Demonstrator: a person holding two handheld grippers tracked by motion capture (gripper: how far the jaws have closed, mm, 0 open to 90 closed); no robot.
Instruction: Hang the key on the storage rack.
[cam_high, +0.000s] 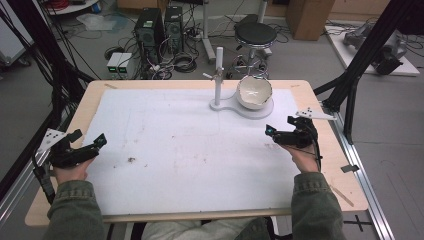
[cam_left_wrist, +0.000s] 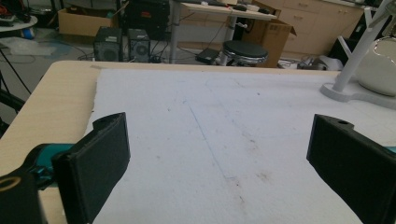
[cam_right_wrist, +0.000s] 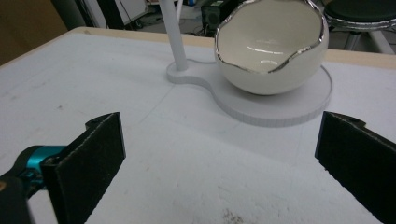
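Both tongs, left (cam_high: 87, 142) & right (cam_high: 280, 127), jaws wide apart, nothing held; right near eggshell bowl (cam_right_wrist: 271, 46)

High view looks down over the table (cam_high: 150, 90); both gripper views skim low, sharing the white stand (cam_right_wrist: 275, 105).

A white egg-shaped bowl (cam_high: 254, 91) with a jagged silver rim sits tilted on the round end of a white stand (cam_high: 257, 111), its opening facing the person. The stand's post (cam_high: 218, 75) rises just beside it, at the table's far side.
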